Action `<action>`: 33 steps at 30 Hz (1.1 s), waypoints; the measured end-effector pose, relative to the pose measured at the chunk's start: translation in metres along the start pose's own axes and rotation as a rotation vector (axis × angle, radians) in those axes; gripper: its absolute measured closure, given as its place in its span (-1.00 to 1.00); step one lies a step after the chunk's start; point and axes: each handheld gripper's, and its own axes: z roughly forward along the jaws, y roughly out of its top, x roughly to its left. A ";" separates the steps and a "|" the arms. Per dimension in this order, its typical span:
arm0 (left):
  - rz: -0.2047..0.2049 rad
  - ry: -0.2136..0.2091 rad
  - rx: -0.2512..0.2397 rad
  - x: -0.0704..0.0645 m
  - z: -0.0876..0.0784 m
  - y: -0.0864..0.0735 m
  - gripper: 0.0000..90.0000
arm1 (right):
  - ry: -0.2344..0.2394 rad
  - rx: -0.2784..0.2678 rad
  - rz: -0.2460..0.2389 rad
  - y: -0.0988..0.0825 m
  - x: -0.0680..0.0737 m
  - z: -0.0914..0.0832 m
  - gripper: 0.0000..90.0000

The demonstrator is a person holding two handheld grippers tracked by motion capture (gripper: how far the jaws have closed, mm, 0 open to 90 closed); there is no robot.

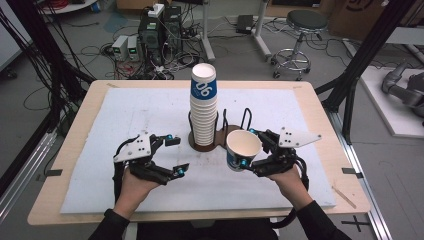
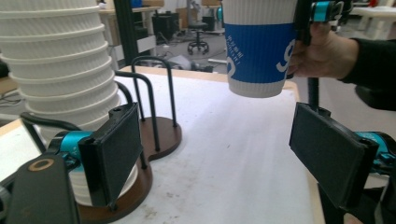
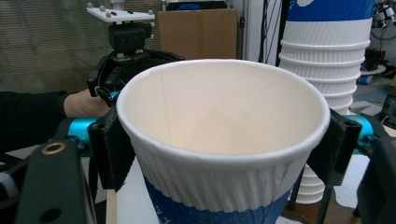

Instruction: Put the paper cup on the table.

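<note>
A white mat point(image 1: 125, 150) covers the table point(image 1: 75, 125). Toward its far middle stands a brown wire holder point(image 1: 220, 142), which serves as the landmark here. In the holder's left slot sits a tall stack of cups point(image 1: 204, 107), white and ribbed with a blue band on the top one. The holder's right slot looks empty.

Just right of the holder and nearer the person, the right gripper point(image 1: 252, 150) holds a single cup point(image 1: 242, 148) off the mat, its jaws clamped on the ribbed wall below the rim. This cup is paper, white inside, with a blue printed lower half, and it tilts its mouth toward the person. Left of the holder, the left gripper point(image 1: 175, 155) hangs with its jaws apart on nothing.

The step looks like carrying one separated cup. The next move likely calls for setting it upright, in the empty slot or on the mat.
</note>
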 end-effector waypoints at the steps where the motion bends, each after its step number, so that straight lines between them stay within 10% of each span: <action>1: -0.003 0.004 -0.010 0.000 -0.001 0.000 -0.62 | -0.002 0.000 0.001 0.000 0.000 -0.001 -0.51; 20: -0.011 0.095 -0.010 0.000 -0.021 -0.008 -0.62 | -0.068 -0.027 -0.027 0.008 -0.006 -0.022 -0.51; 33: -0.012 0.066 0.011 -0.004 -0.013 -0.010 -0.62 | -0.191 -0.051 -0.031 0.012 -0.029 -0.055 -0.51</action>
